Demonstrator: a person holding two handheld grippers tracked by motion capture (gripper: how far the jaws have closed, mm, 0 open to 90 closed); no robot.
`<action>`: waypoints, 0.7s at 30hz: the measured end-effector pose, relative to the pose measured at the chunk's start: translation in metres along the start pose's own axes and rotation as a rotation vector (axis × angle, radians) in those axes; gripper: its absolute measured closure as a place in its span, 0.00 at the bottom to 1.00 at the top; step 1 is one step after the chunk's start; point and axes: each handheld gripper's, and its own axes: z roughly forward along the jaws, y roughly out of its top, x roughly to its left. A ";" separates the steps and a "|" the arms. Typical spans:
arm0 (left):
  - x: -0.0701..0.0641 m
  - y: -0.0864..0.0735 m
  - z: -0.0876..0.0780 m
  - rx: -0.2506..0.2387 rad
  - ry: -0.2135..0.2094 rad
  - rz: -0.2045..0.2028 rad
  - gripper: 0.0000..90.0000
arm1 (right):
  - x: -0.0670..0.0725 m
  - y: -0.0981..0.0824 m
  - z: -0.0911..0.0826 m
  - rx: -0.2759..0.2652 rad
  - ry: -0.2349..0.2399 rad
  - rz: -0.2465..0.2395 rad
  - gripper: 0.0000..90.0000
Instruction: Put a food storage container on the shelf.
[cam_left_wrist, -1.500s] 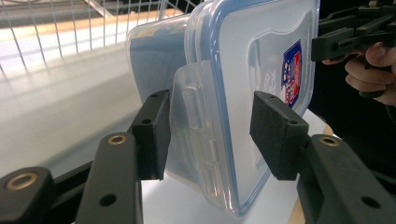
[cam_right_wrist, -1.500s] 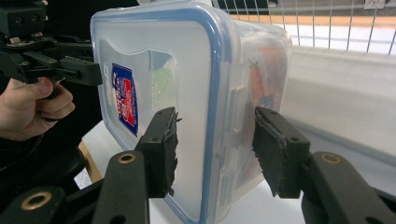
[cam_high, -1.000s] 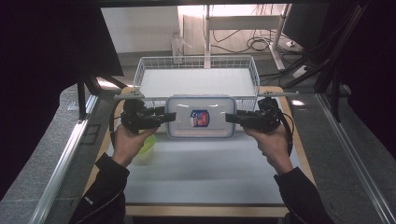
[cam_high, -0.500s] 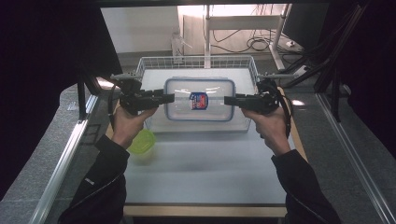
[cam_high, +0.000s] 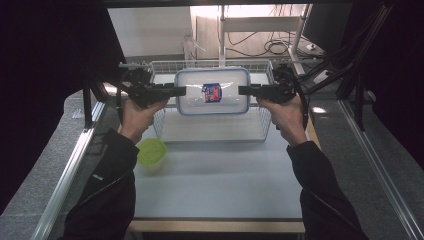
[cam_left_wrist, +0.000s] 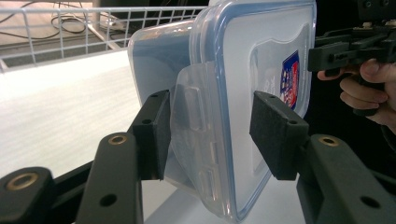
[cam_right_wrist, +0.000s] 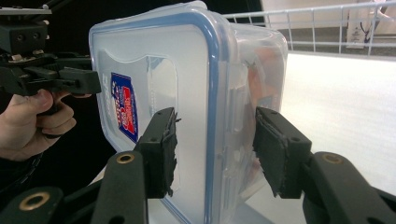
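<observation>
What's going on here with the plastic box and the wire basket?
A person holds a lidded clear plastic box between two hand-held grippers, the left gripper at one end and the right gripper at the other. Each gripper's jaws close over the box's rim and side latch. The box is in the air over the white wire basket at the far side of the table. A small green bowl sits on the table near the left forearm.

Both claws (cam_high: 180, 91) (cam_high: 244, 90) clamped, raised level
</observation>
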 end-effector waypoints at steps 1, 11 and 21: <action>0.002 0.003 0.000 0.001 0.000 0.003 0.55 | -0.001 0.002 0.001 0.000 0.001 0.003 0.56; 0.016 0.023 0.006 -0.002 0.019 0.001 0.55 | -0.015 0.021 0.014 -0.020 0.011 0.046 0.56; 0.028 0.025 0.019 -0.001 0.032 -0.030 0.55 | -0.030 0.028 0.027 -0.020 -0.005 0.084 0.54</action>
